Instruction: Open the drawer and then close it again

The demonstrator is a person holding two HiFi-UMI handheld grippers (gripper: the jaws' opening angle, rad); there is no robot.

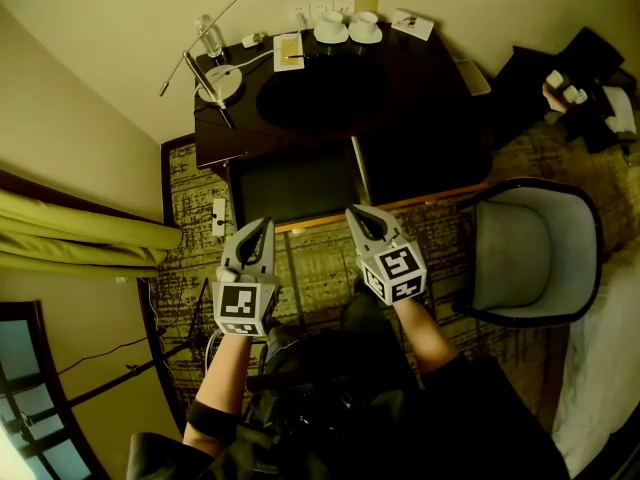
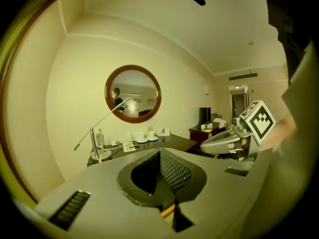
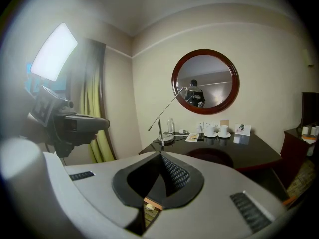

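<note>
- Left gripper: in the person's left hand, pointing forward at the desk. Jaws are together with nothing between them.
- Right gripper: in the right hand, beside the left one and apart from it, its tip slightly further forward. Jaws are pressed together and empty.
- Carpet: patterned floor below both grippers, running up to the foot of the desk.
- Armchair: off to the right, well apart from both grippers and out of the approach.
- Wood-coloured strip: lower edge of the desk front, just ahead of both tips. It also shows through the slot under the closed jaws in each gripper view.
- Drawer: judged to be the dark panel under the near edge of the surface, straight ahead of the left gripper.
  - Its long axis runs left to right, so the pull would come back toward the person.
  - A pale upright line separates it from a second dark panel on the right.
  - No handle can be made out, and neither gripper touches it.
  - The left gripper looks the nearer one, and its jaws would have to part before taking any hold.
- Surface: dark and glossy, above and behind the panel.
- Lamp, bottle and cups: ranged along the far side of the surface.
- Round mirror: on the wall behind.
</note>
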